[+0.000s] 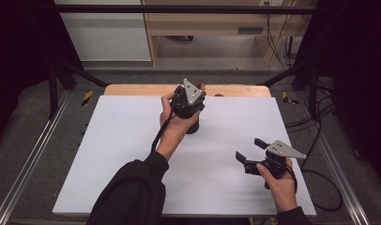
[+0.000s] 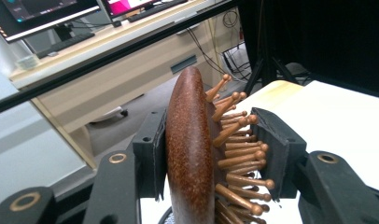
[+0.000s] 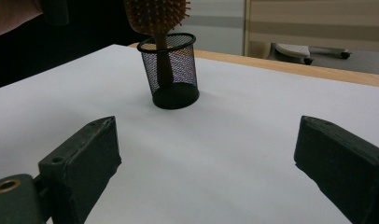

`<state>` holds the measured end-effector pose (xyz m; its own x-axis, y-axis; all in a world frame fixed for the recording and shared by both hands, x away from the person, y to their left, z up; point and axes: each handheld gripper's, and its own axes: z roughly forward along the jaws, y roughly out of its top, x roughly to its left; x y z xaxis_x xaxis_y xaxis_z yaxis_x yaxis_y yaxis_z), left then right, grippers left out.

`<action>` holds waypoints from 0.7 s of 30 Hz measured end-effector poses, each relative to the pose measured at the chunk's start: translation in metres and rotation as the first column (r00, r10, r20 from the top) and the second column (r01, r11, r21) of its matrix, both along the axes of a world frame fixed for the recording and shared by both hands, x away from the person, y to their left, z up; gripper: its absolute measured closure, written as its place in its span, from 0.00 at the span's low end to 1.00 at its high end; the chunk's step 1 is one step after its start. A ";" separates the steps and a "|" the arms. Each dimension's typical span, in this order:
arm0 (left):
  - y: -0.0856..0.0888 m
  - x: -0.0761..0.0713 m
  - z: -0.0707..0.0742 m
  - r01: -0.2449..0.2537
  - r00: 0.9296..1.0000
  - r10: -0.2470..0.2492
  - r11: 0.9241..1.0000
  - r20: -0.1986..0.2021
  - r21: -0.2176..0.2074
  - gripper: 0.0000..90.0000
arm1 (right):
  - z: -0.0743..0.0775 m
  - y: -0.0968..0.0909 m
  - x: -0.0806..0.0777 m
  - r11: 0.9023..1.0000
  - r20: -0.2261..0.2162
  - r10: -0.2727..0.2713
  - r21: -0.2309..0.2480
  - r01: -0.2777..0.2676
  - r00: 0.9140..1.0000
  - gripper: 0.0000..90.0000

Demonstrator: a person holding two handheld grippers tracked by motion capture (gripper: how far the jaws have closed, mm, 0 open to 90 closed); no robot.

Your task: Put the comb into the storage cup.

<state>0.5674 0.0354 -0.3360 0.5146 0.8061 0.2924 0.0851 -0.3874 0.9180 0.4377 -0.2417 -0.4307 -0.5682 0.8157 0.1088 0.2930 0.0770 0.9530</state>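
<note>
Two hand-held grippers, one brush and one cup make up the count on the white table top (image 1: pixel 109 154).

Left gripper (image 1: pixel 194 96), held over the far middle of the table: its own view shows one reddish-brown wooden hairbrush with ball-tipped wooden bristles (image 2: pixel 190 154) standing between the two black jaws. The left pad lies against the smooth back of the brush head; the right pad meets the bristle tips. The jaws stand narrow with the brush head clamped between them. The high view hides the brush head behind the gripper and the hand; there, a dark patch of cup shows just below the gripper.

Black wire-mesh cylindrical cup (image 3: pixel 171 74): the right gripper view shows it upright at the far middle of the table, with the brush handle standing inside it and the bristled head rising above the rim. The left gripper view gives a sliver of dark rim at its lower edge.

Right gripper (image 1: pixel 251 149), at the near right of the table, well apart from the cup: both the high view and its own view show the jaws spread wide with nothing between them, bare table beneath.
</note>
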 end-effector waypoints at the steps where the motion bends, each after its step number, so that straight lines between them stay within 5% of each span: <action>1: 0.000 0.000 0.000 0.000 1.000 0.000 1.000 0.000 0.000 0.54 | 0.000 0.000 0.000 1.000 0.000 0.000 0.000 0.000 1.000 0.08; 21: -0.007 -0.006 -0.008 0.030 0.996 -0.037 0.995 -0.077 -0.100 0.49 | 0.000 0.000 0.000 1.000 0.001 -0.001 -0.001 0.001 1.000 0.08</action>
<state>0.5610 0.0288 -0.3443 0.5599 0.8109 0.1699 0.1470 -0.2991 0.9428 0.4377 -0.2418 -0.4306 -0.5673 0.8165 0.1073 0.2925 0.0780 0.9531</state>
